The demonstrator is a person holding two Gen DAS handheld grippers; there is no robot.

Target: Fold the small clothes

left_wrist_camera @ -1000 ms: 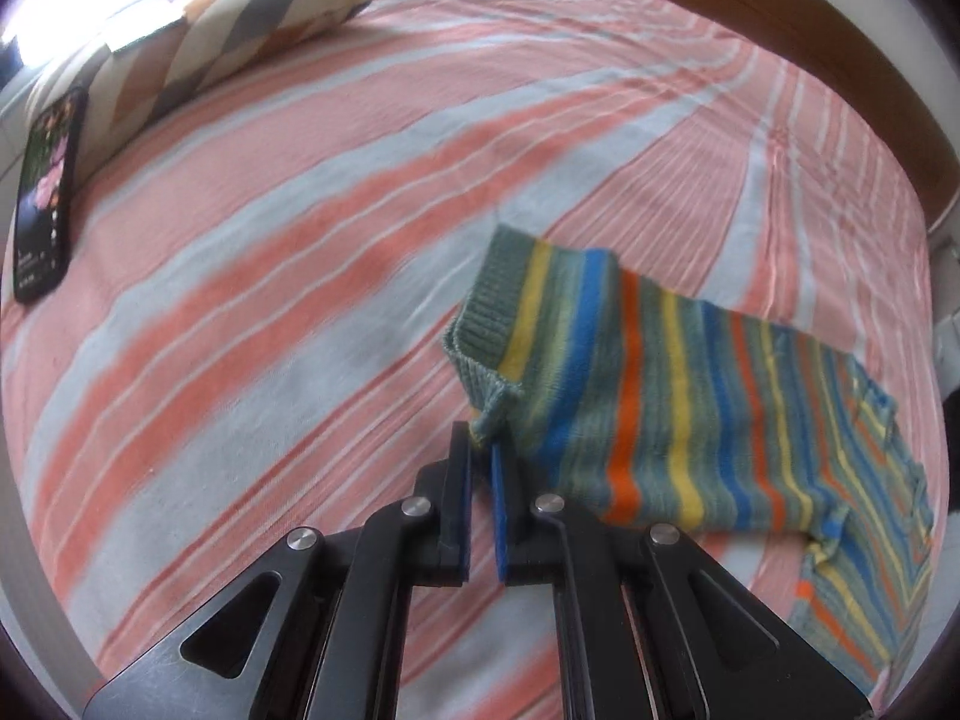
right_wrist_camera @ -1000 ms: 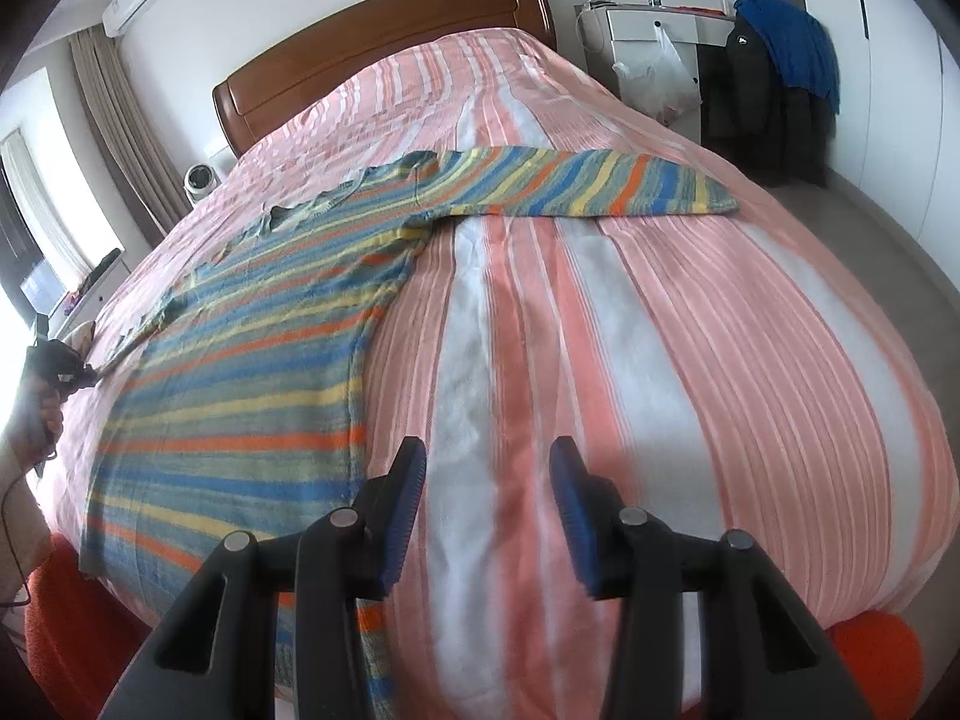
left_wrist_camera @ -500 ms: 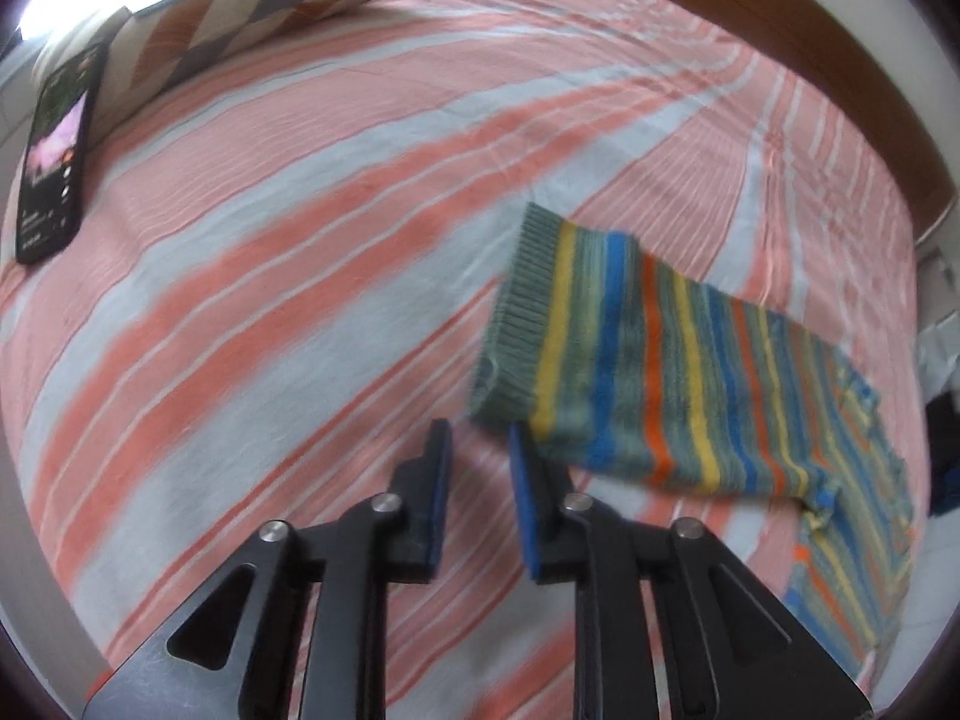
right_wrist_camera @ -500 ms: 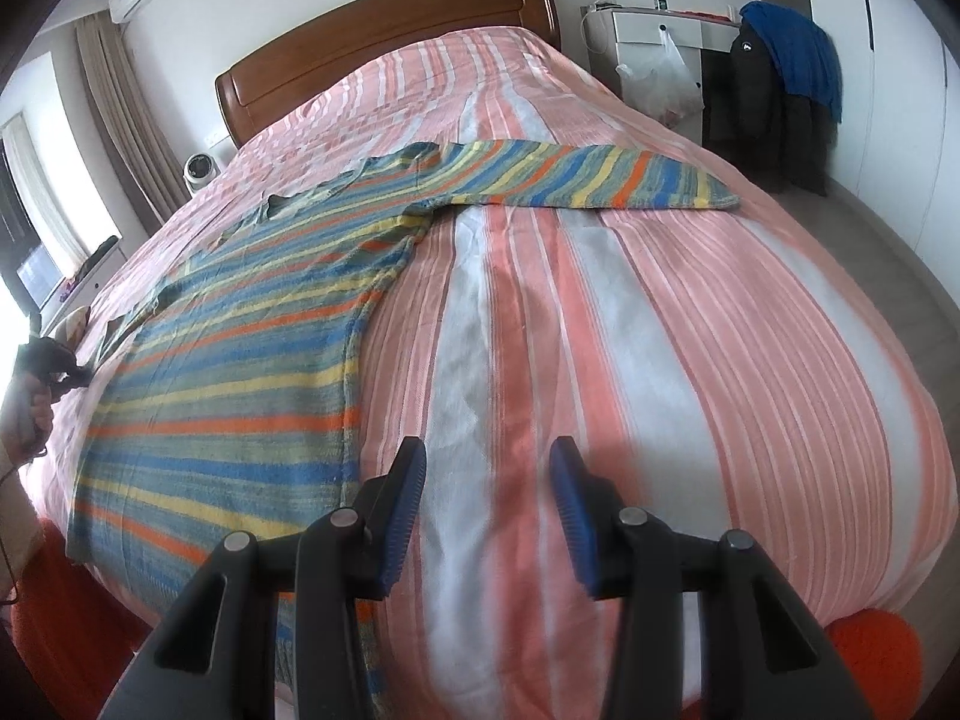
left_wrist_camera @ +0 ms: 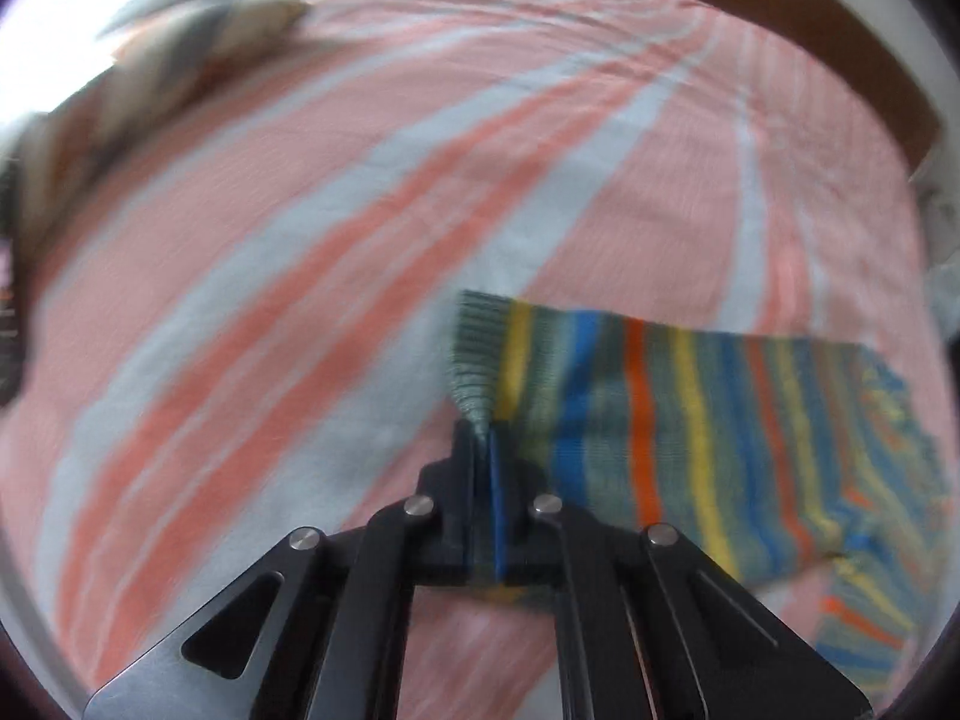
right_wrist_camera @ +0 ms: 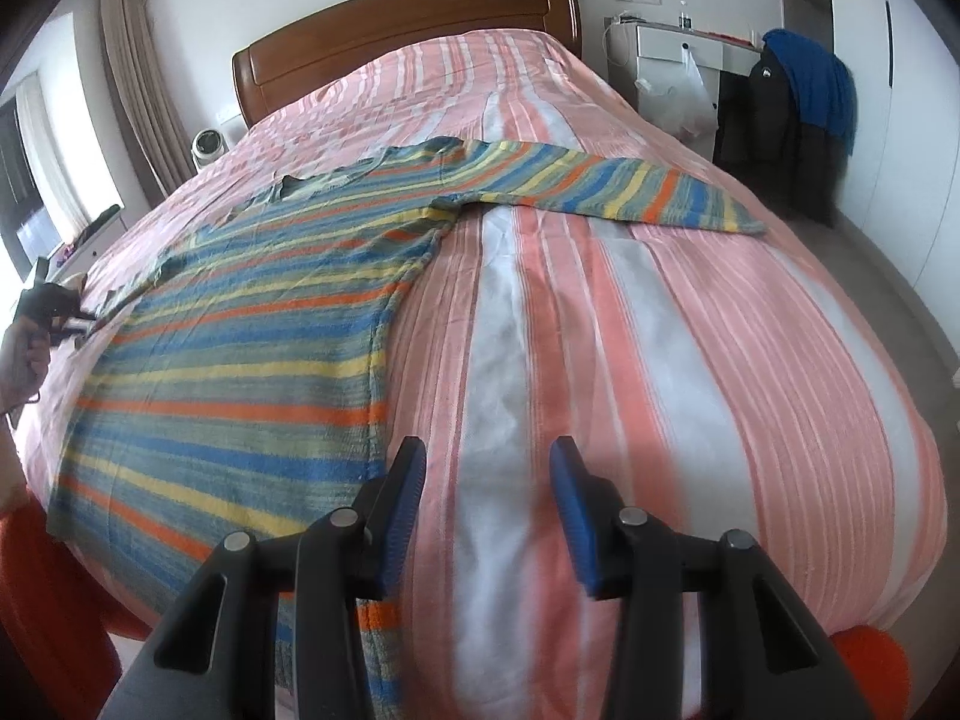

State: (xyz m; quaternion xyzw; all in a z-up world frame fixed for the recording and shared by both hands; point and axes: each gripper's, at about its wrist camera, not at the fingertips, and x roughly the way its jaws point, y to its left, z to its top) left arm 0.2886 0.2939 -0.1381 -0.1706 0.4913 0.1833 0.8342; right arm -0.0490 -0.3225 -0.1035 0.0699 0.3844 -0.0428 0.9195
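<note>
Between the pads of your left gripper point(left_wrist_camera: 483, 450), just closed, sits the ribbed cuff of the striped sweater point(left_wrist_camera: 678, 438); the sleeve runs off rightward over the bedspread point(left_wrist_camera: 300, 252). Your right gripper point(right_wrist_camera: 483, 498) hangs part-open, empty, the sweater's hem just left of it.

Left hand-held gripper point(left_wrist_camera: 483, 450) reopened, then closed on sweater cuff point(left_wrist_camera: 474, 360)
</note>
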